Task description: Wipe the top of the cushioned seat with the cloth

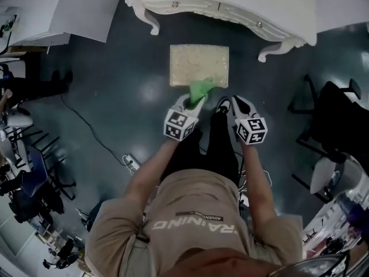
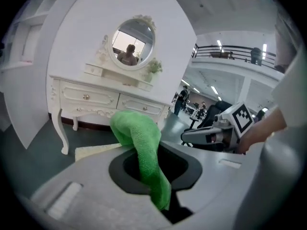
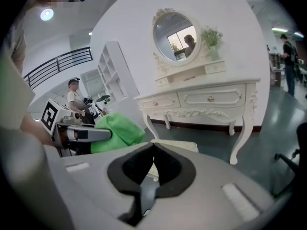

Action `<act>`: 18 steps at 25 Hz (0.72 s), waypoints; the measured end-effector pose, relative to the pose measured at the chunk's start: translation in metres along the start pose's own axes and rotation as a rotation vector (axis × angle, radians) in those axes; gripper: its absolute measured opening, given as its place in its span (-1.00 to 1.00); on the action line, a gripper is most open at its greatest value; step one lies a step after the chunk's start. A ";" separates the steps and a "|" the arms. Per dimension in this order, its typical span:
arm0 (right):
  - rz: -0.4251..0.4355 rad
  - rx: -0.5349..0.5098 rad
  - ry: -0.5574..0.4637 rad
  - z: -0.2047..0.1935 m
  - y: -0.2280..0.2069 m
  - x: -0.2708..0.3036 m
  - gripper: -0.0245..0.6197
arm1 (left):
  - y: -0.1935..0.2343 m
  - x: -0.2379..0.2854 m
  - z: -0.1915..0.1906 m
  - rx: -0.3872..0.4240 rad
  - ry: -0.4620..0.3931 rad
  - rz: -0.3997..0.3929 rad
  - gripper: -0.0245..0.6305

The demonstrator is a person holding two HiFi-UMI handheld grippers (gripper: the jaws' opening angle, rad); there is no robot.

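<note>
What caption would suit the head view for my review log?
Left gripper holds the green cloth over the cushioned seat's near edge; right gripper, shut and empty, hovers alongside.

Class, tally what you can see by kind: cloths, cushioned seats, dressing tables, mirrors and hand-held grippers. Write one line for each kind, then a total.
green cloth: 1
cushioned seat: 1
dressing table: 1
oval mirror: 1
grippers: 2 (left gripper, right gripper)
Total: 6
</note>
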State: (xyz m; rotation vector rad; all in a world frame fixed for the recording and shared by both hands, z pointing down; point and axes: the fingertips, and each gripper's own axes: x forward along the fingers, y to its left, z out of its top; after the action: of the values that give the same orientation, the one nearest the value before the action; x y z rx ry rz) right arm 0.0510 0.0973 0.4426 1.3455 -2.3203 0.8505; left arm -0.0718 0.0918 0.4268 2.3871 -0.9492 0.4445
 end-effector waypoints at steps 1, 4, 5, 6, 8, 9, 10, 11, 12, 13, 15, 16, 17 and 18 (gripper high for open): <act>-0.005 -0.003 -0.016 0.008 0.017 -0.012 -0.92 | -0.005 -0.022 0.010 -0.005 -0.020 0.005 -0.78; -0.009 -0.008 -0.068 0.036 0.059 -0.051 -0.92 | -0.019 -0.078 0.037 0.002 -0.078 0.032 -0.78; -0.009 -0.023 -0.087 0.047 0.067 -0.063 -0.92 | -0.022 -0.091 0.047 0.004 -0.103 0.044 -0.78; -0.009 -0.045 -0.106 0.058 0.074 -0.075 -0.92 | -0.026 -0.102 0.057 0.007 -0.128 0.056 -0.78; -0.011 -0.094 -0.141 0.075 0.087 -0.102 -0.92 | -0.038 -0.121 0.067 0.014 -0.157 0.073 -0.78; -0.008 -0.118 -0.157 0.082 0.092 -0.117 -0.92 | -0.045 -0.129 0.070 0.016 -0.164 0.077 -0.78; -0.001 -0.141 -0.172 0.088 0.097 -0.130 -0.92 | -0.053 -0.136 0.073 0.019 -0.169 0.080 -0.78; 0.008 -0.162 -0.188 0.094 0.100 -0.142 -0.92 | -0.060 -0.142 0.076 0.029 -0.175 0.083 -0.78; 0.019 -0.179 -0.205 0.099 0.102 -0.153 -0.92 | -0.068 -0.147 0.080 0.043 -0.179 0.089 -0.78; 0.029 -0.191 -0.221 0.103 0.105 -0.163 -0.92 | -0.075 -0.151 0.082 0.056 -0.183 0.097 -0.78; 0.044 -0.206 -0.250 0.105 0.107 -0.185 -0.92 | -0.093 -0.161 0.085 0.068 -0.192 0.110 -0.78; 0.051 -0.211 -0.260 0.105 0.108 -0.195 -0.92 | -0.103 -0.166 0.086 0.072 -0.199 0.116 -0.78; 0.059 -0.217 -0.266 0.103 0.108 -0.204 -0.92 | -0.115 -0.171 0.086 0.076 -0.208 0.123 -0.78; 0.068 -0.222 -0.269 0.100 0.108 -0.213 -0.92 | -0.128 -0.176 0.087 0.081 -0.217 0.131 -0.78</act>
State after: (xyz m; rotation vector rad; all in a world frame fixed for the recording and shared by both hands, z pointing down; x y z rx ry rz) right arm 0.0663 0.2174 0.2136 1.3606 -2.5854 0.4338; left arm -0.0955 0.2139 0.2281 2.4928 -1.2100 0.2793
